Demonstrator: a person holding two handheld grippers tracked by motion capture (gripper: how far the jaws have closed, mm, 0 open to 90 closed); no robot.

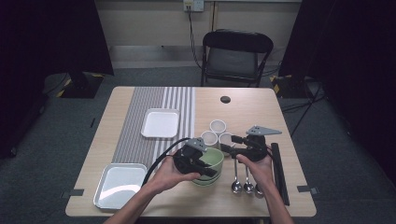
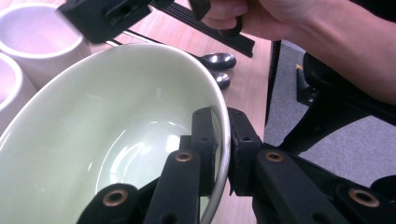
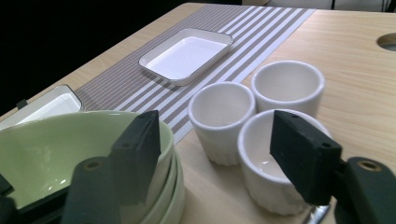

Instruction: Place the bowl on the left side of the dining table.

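Observation:
A stack of pale green bowls [image 1: 208, 163] stands near the table's front edge. My left gripper [image 1: 212, 169] is shut on the top bowl's near rim [image 2: 223, 144], one jaw inside and one outside the wall. Just right of the bowls, my right gripper [image 1: 229, 143] points left with its jaws wide open [image 3: 222, 154] and nothing pressed between them. One jaw stands beside the green bowls [image 3: 42, 154], the other in front of the nearest white cup [image 3: 261, 158]. Two more white cups [image 3: 222, 114] [image 3: 288, 86] stand behind it.
Three spoons [image 1: 243, 179] and a long black strip [image 1: 279, 172] lie at the front right. A white tray [image 1: 160, 123] sits on the striped mat [image 1: 140, 135], and a metal tray [image 1: 120, 184] at the front left. A chair [image 1: 236, 56] stands beyond the far edge.

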